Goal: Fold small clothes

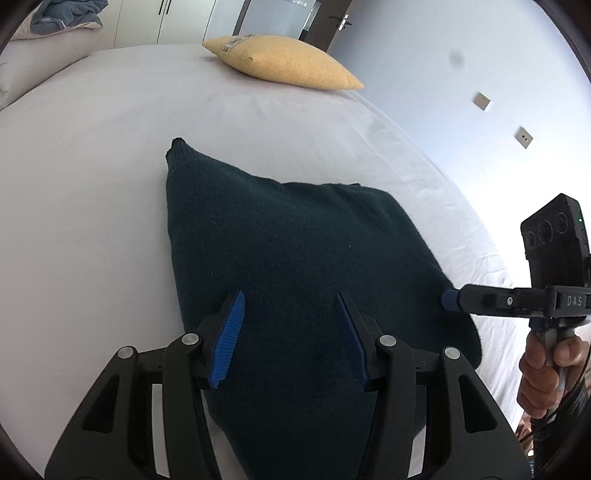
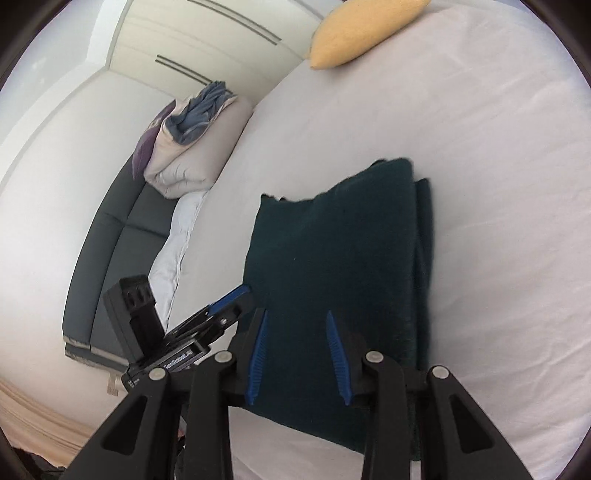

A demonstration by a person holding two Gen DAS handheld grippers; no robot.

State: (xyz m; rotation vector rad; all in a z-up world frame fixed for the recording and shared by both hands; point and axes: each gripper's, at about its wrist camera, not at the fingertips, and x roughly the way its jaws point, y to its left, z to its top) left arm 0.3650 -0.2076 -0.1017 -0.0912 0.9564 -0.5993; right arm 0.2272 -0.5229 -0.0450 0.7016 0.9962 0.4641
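Note:
A dark green knitted garment lies folded flat on the white bed sheet; it also shows in the right wrist view, with stacked layers at its right edge. My left gripper is open and empty, hovering just over the garment's near part. My right gripper is open and empty above the garment's near edge. In the left wrist view the right gripper's fingers come in from the right at the garment's right edge. In the right wrist view the left gripper sits at the garment's left edge.
A yellow cushion lies at the far side of the bed, also seen in the right wrist view. A folded duvet with blue cloth on it sits at the bed's end by a dark headboard. A wall with sockets borders the bed.

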